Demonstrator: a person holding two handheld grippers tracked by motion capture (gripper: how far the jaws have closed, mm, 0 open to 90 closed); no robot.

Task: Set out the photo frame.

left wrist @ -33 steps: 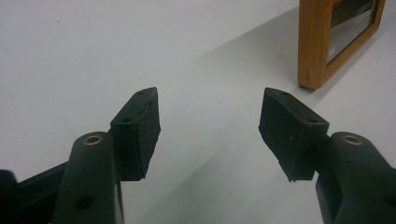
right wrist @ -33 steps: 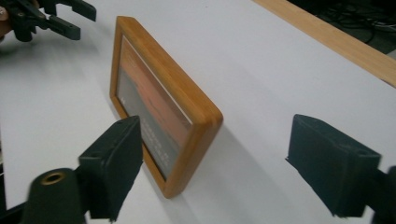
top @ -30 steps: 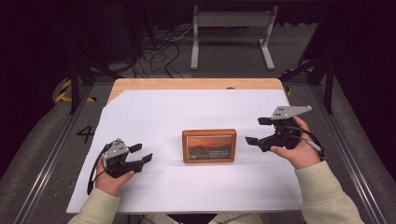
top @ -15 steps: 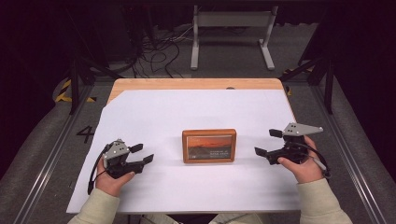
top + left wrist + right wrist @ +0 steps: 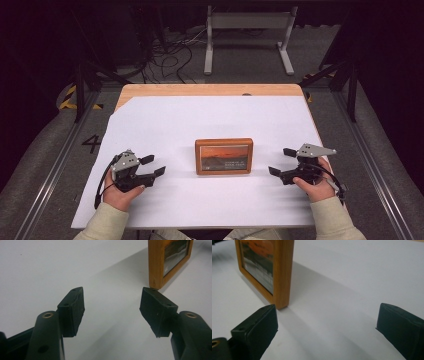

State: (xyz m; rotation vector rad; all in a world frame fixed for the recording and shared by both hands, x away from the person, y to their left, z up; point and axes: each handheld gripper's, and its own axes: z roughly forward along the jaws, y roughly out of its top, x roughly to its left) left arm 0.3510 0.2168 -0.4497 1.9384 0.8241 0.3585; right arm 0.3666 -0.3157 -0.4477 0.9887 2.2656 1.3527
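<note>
A wooden picture frame [image 5: 224, 156] with an orange sunset photo stands upright in the middle of the white-covered table. My left gripper [image 5: 153, 165] rests low on the table to the frame's left, jaws open and empty. In the left gripper view the frame [image 5: 168, 260] stands ahead at the upper right, beyond the open left gripper [image 5: 111, 310]. My right gripper [image 5: 282, 161] sits to the frame's right, jaws wide open and empty. In the right gripper view the frame's edge [image 5: 283, 272] is close ahead at the left of the open right gripper [image 5: 327, 325].
White paper [image 5: 200, 125] covers most of the wooden table [image 5: 210, 90]. Beyond the far edge stand a grey metal stand [image 5: 247, 30] and loose cables [image 5: 170, 55] on the dark floor. Rails run along both sides of the table.
My right gripper has come down and back toward me, from raised beside the frame to low on the table at the frame's right. The left gripper has stayed put.
</note>
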